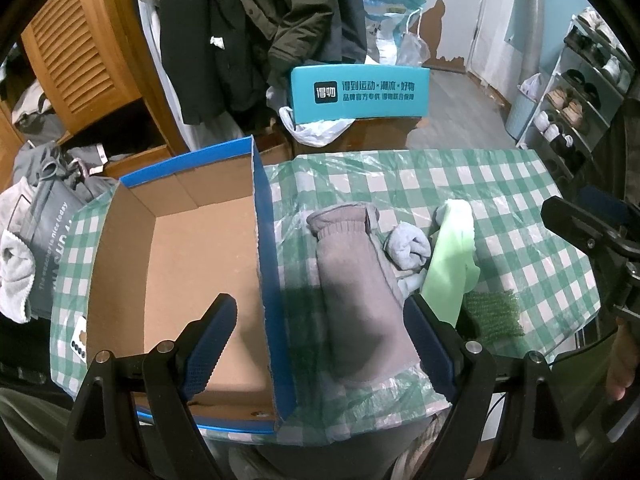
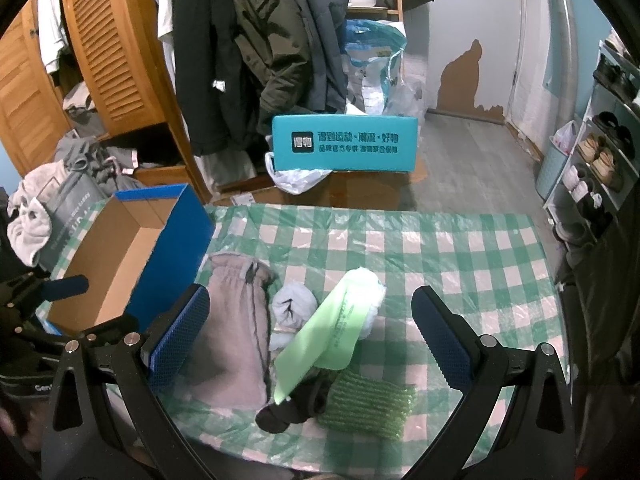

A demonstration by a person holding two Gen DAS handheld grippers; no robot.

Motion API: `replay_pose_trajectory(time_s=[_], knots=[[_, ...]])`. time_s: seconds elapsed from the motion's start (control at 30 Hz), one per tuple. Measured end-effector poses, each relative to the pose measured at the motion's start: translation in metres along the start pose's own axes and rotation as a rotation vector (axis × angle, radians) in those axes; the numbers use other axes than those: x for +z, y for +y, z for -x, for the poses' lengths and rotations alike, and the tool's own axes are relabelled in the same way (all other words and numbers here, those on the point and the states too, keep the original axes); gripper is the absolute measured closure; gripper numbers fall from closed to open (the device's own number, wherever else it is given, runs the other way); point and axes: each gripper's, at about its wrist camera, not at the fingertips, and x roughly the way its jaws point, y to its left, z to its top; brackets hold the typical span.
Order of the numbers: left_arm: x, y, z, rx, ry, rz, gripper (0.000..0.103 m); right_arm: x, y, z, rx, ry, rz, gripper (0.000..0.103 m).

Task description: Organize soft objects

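A grey mitten (image 1: 360, 296) (image 2: 236, 328) lies on the checked tablecloth (image 1: 500, 200) (image 2: 460, 256) next to an open blue cardboard box (image 1: 264, 240) (image 2: 180, 232). Beside it lie a rolled light-blue sock (image 1: 408, 246) (image 2: 294, 304), a pale green packet (image 1: 450, 260) (image 2: 332, 340), a green knitted cloth (image 1: 492, 312) (image 2: 368, 404) and a dark sock (image 2: 288, 408). My left gripper (image 1: 320, 344) is open and empty, straddling the box's right wall. My right gripper (image 2: 312, 344) is open and empty above the pile.
A teal box (image 1: 360, 94) (image 2: 344, 144) stands on the floor behind the table. Coats (image 1: 248, 28) hang at the back. A wooden wardrobe (image 1: 80, 60) stands left, a shoe rack (image 1: 580, 92) right. Grey clothes and a bag (image 1: 44, 216) lie left of the table.
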Motion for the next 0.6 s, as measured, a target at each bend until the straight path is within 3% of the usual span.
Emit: replay_pose_trajectory(time_s=[0.6], knots=[[0.003,-0.011,-0.012,-0.016,0.046,-0.012,0.016,-0.006,-0.013,0.000,-0.037,0.016,-0.027,0.002]])
